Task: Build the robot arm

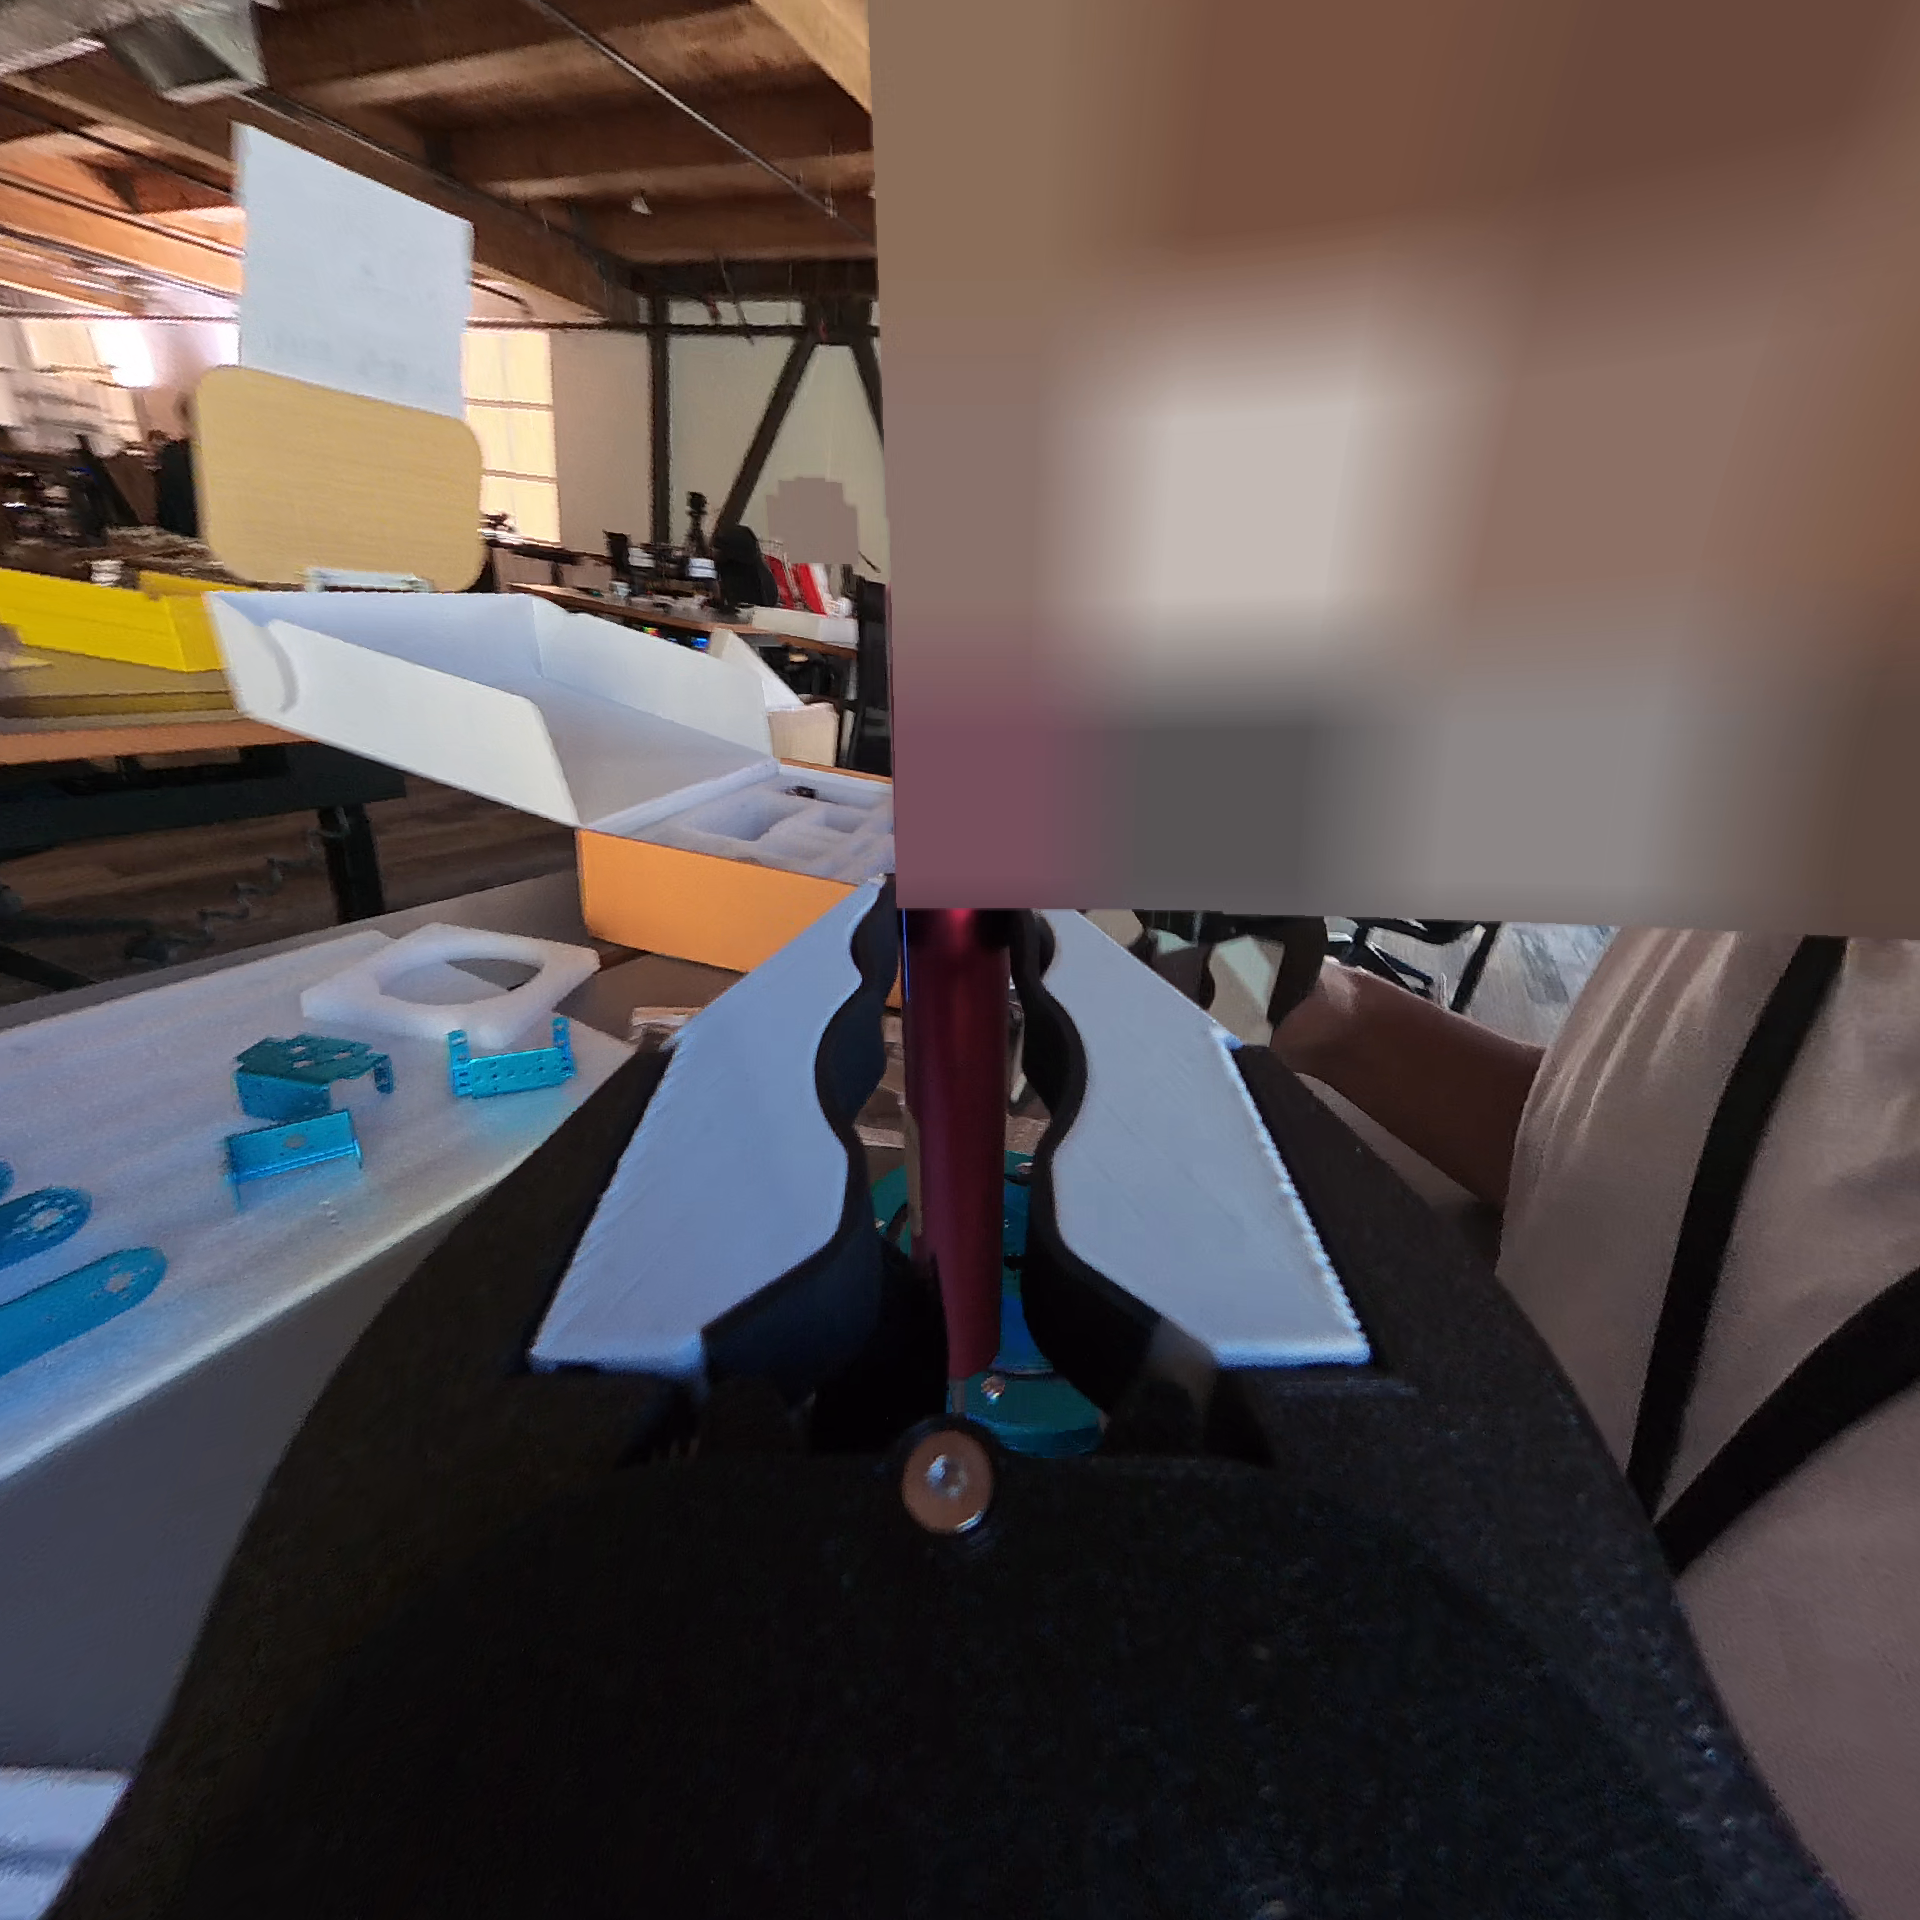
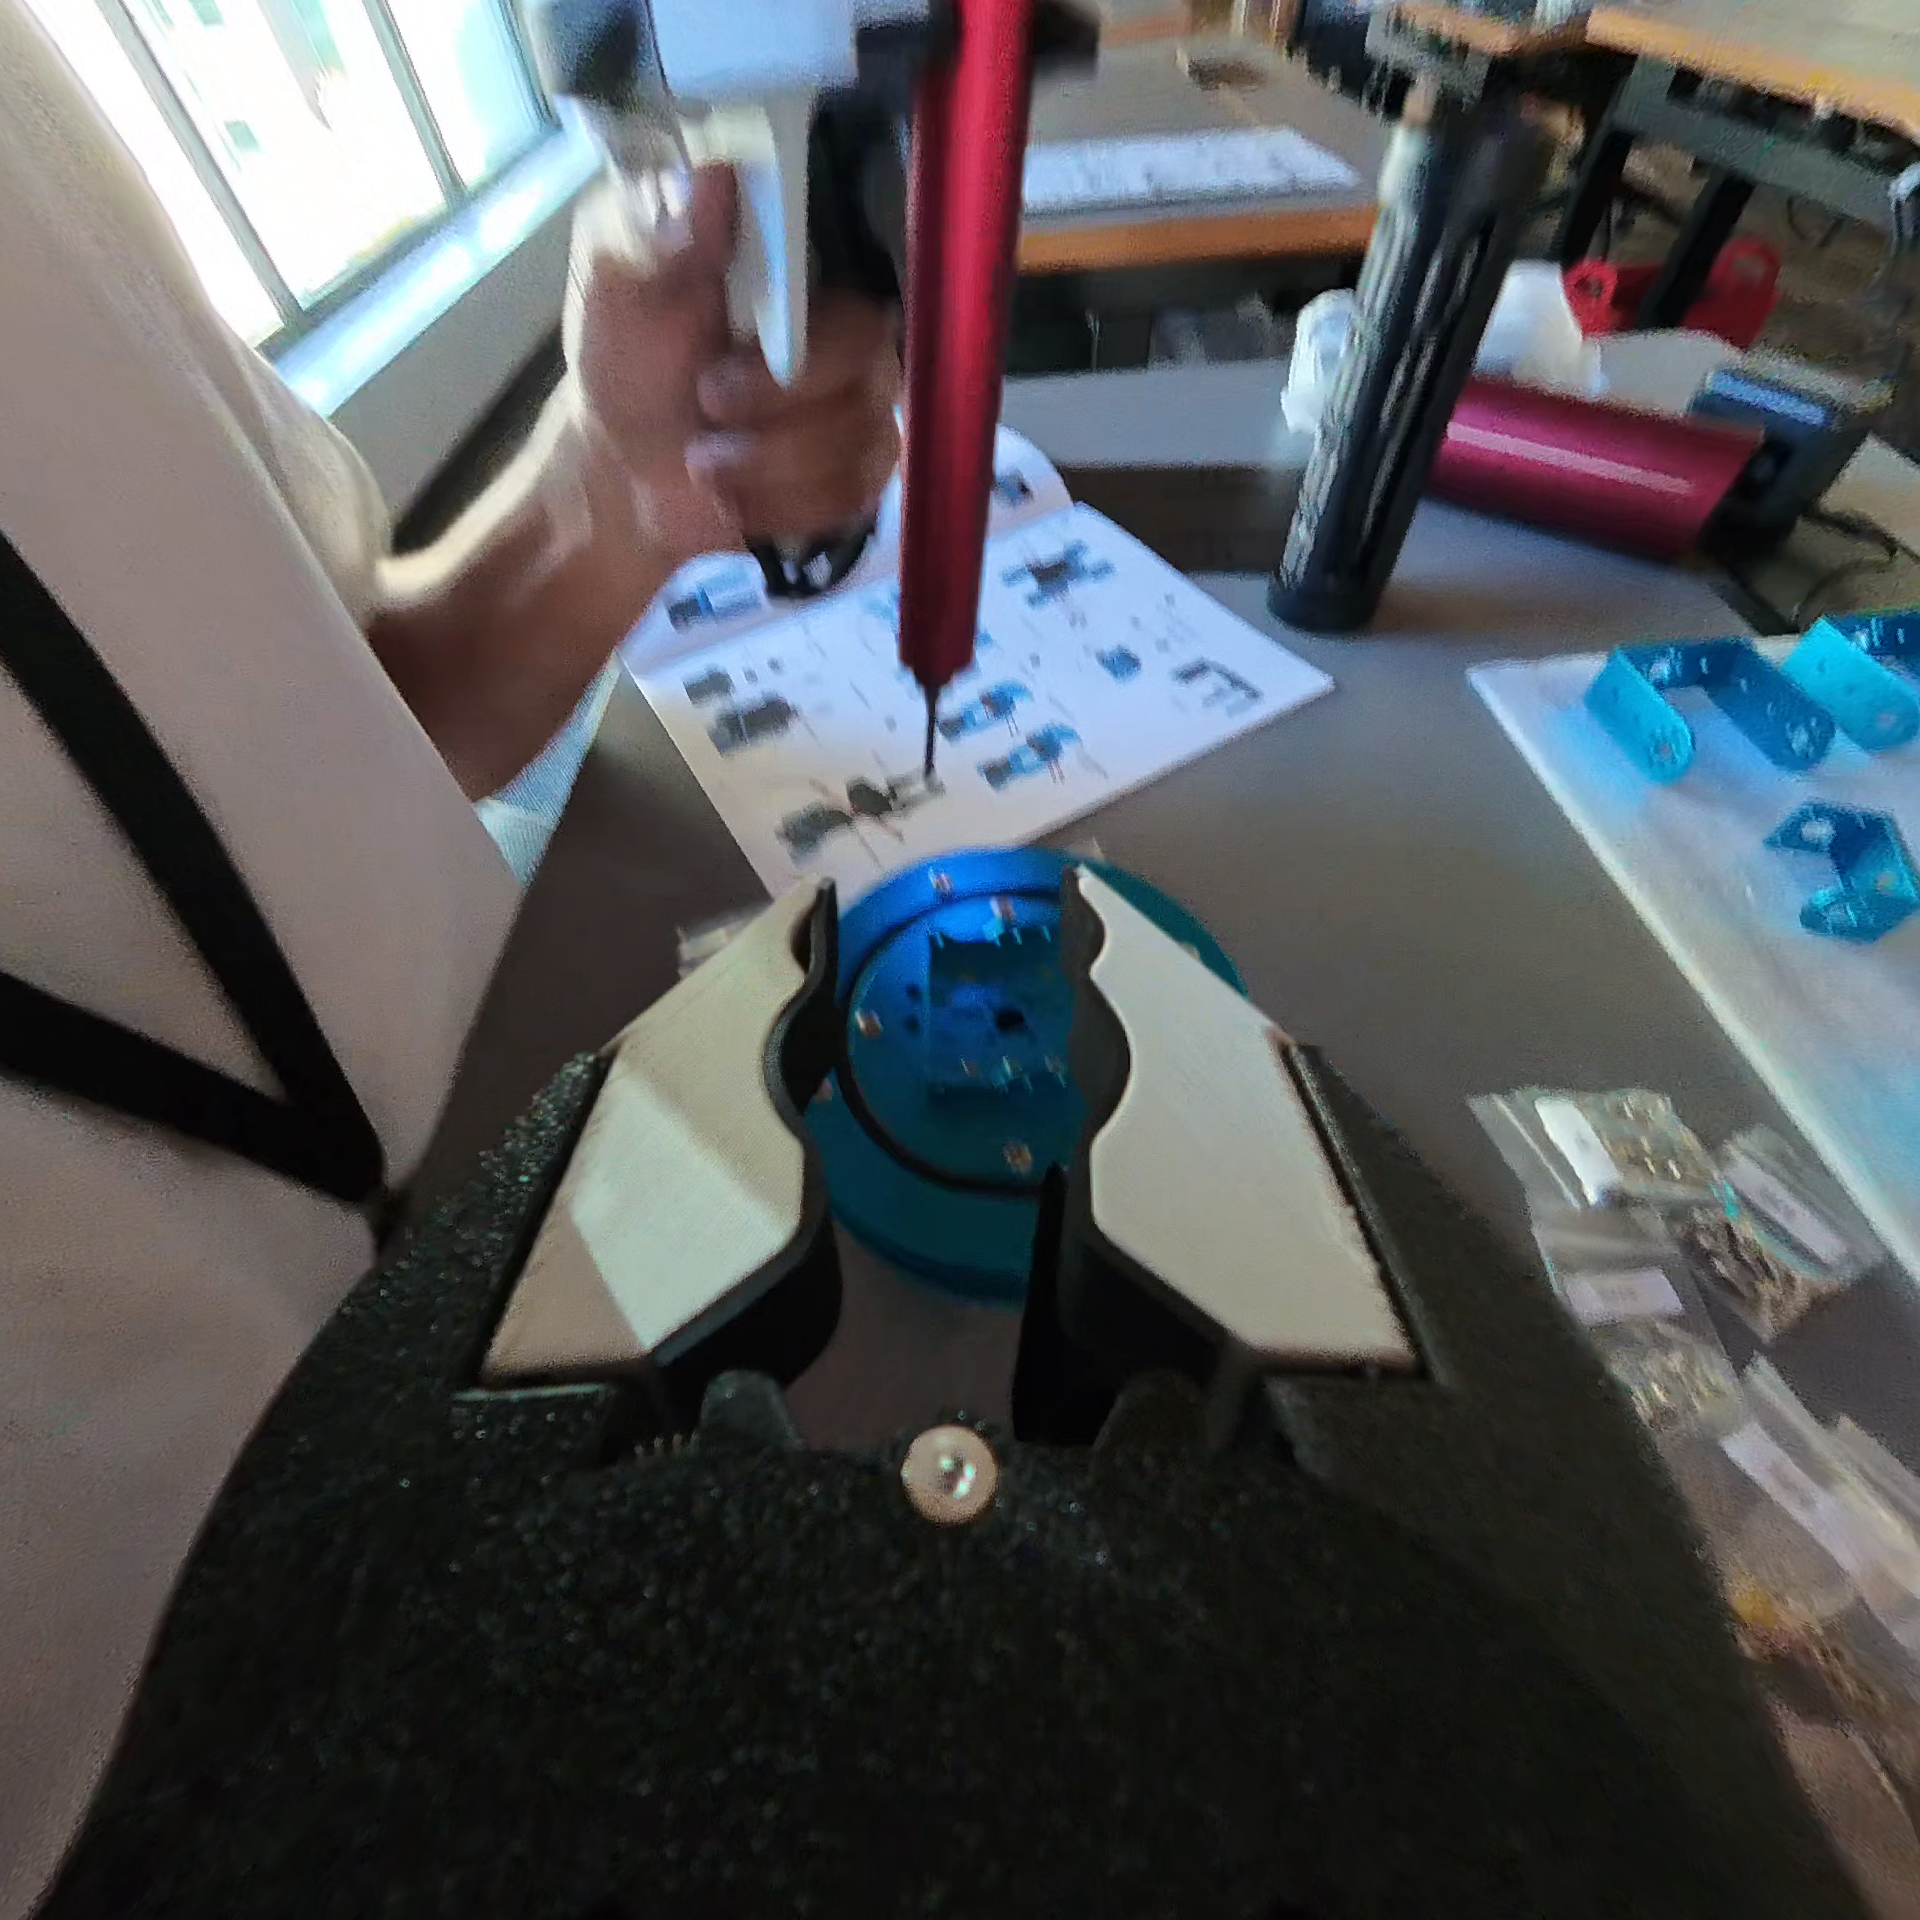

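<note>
My left gripper (image 1: 961,935) is shut on a red screwdriver (image 1: 956,1143) and holds it upright, tip down. In the right wrist view the screwdriver (image 2: 951,364) hangs from above, its dark bit just over the far side of a blue round metal base (image 2: 914,1236). My right gripper (image 2: 951,899) closes its black pads on the upper ring of that base, which sits on the grey table (image 2: 1403,935). A small blue bracket (image 2: 971,1018) stands on the base. The base also shows under the screwdriver in the left wrist view (image 1: 1039,1429).
An open instruction sheet (image 2: 1143,644) lies beyond the base. Blue brackets (image 2: 1704,707) lie on a white sheet at right, bags of screws (image 2: 1621,1164) near them. A black cylinder (image 2: 1361,416) and red case (image 2: 1579,468) stand behind. An open white box (image 1: 499,707) and foam ring (image 1: 447,977) sit at left. The left gripper's tips are roughly 12 cm from the right gripper's.
</note>
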Action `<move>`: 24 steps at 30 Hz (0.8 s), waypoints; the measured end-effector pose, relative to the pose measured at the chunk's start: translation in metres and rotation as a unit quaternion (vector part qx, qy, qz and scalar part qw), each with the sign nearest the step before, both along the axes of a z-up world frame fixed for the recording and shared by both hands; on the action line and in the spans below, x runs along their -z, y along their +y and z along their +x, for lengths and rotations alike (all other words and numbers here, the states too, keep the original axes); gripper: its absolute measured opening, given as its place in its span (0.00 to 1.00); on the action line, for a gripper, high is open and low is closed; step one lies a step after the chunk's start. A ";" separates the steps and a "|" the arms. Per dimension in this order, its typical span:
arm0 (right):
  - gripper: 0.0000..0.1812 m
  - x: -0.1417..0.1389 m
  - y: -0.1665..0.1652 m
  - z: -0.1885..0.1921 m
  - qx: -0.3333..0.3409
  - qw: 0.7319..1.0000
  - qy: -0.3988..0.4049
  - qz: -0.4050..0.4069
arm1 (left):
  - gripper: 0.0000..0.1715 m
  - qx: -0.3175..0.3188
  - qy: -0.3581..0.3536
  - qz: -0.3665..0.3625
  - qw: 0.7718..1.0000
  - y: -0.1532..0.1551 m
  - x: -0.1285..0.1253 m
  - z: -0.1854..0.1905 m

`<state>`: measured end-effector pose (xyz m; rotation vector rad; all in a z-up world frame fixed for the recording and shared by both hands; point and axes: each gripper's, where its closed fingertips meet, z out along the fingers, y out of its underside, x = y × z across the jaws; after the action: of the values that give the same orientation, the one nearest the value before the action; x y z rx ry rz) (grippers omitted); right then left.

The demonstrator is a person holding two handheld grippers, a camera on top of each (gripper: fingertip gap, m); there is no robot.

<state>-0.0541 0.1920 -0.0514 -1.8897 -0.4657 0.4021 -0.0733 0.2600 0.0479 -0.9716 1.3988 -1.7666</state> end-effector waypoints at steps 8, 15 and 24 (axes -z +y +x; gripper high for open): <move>0.29 -0.046 0.026 -0.051 -0.011 0.997 0.063 0.051 | 0.11 0.015 0.013 0.030 0.999 -0.032 -0.005 0.011; 0.21 -0.047 0.027 -0.062 0.062 0.994 0.082 0.040 | 0.11 0.025 -0.003 0.024 0.999 -0.055 -0.018 -0.012; 0.22 -0.052 0.005 -0.095 0.085 0.991 0.077 0.074 | 0.11 0.034 -0.002 0.011 0.999 -0.085 -0.017 -0.040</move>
<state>-0.1491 0.1965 0.0008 -1.7251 -0.2236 0.3855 -0.1131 0.1753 0.0645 -0.9182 1.4616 -1.7983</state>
